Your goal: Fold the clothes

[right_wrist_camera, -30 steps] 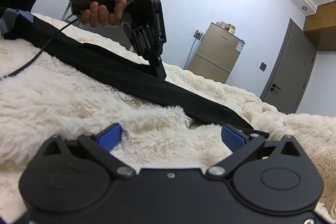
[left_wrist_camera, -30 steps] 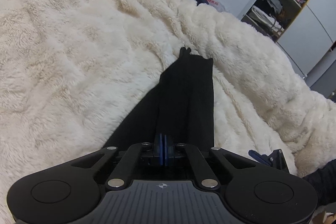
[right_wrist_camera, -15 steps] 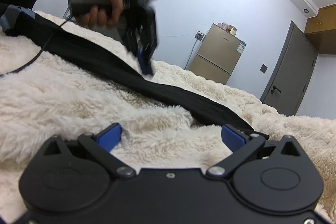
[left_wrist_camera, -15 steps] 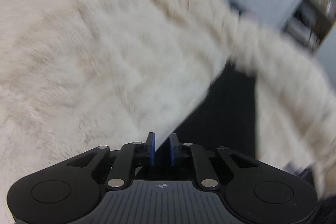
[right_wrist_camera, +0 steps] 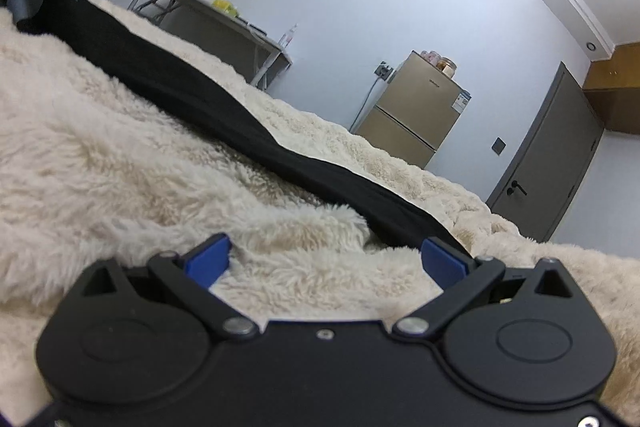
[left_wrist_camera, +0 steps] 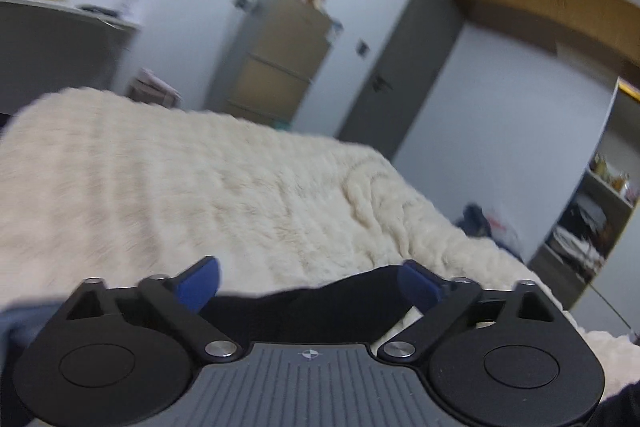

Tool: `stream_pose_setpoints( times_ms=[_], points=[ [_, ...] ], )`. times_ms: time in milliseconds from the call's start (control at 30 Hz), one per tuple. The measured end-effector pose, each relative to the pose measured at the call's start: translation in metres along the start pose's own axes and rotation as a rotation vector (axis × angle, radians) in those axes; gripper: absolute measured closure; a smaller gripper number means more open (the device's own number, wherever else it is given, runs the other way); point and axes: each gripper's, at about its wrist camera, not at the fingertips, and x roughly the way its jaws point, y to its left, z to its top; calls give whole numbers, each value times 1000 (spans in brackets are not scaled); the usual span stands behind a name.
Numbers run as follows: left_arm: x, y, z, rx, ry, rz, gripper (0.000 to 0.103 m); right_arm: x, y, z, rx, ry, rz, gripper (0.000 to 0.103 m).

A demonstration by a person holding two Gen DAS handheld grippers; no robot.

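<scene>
Left gripper and right gripper jaws wide

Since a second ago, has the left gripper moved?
Yes. The left gripper has left the right wrist view, where it stood above the black garment; its own view swung to the fridge. Jaws just opened.

Both views look forward from just behind their own tool, low and close over the bed. The left wrist view sits a little higher, tilted and blurred. Both face the same far wall and share the fridge, the door and the bed.
</scene>
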Motion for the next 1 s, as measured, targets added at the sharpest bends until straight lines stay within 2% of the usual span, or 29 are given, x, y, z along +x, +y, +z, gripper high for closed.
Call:
stream_pose_setpoints(
  times_ms=[100,167,200,233,300,333,367,433,467,500,533,567,600,633,667,767,933,1000],
  points=[
    [-55,11,-71,-82,-84,59,0,7,-7,13,13,95,30,0],
    [-73,19,-102,-120,-119,80,0,15,-23,37,94,196,99,8],
    [-79,24,-114,-137,-139,79,0,16,-30,51,120,168,155,9],
    [-85,28,-124,-152,-158,77,0,18,-42,77,162,106,257,2],
    [-91,42,-155,-188,-203,86,1,25,-48,114,160,-6,398,0],
    [-90,45,-156,-199,-175,115,2,37,-42,140,99,-41,488,0],
    [-84,46,-153,-209,-145,144,2,53,-31,169,12,-40,575,0],
    [-82,48,-142,-200,-143,124,1,81,-9,210,-125,-5,681,0],
    [-86,49,-142,-203,-178,90,1,101,8,232,-201,29,739,0],
    [-87,51,-142,-217,-173,88,1,122,24,249,-264,91,792,5],
    [-87,52,-142,-226,-160,91,1,138,37,259,-307,163,833,45],
    [-87,53,-142,-233,-146,95,1,151,48,265,-339,229,860,67],
    [-88,54,-141,-237,-143,95,1,169,62,270,-381,316,890,100],
    [-89,55,-140,-239,-142,95,1,187,79,275,-434,396,928,97],
    [-89,55,-140,-239,-145,92,1,196,88,276,-465,424,952,97],
    [-93,56,-140,-251,-157,83,1,203,111,275,-549,454,1012,94],
    [-89,65,-143,-301,-141,61,1,203,130,272,-582,487,1108,71],
    [-84,68,-142,-307,-134,54,1,206,135,270,-580,511,1120,67]
  ],
)
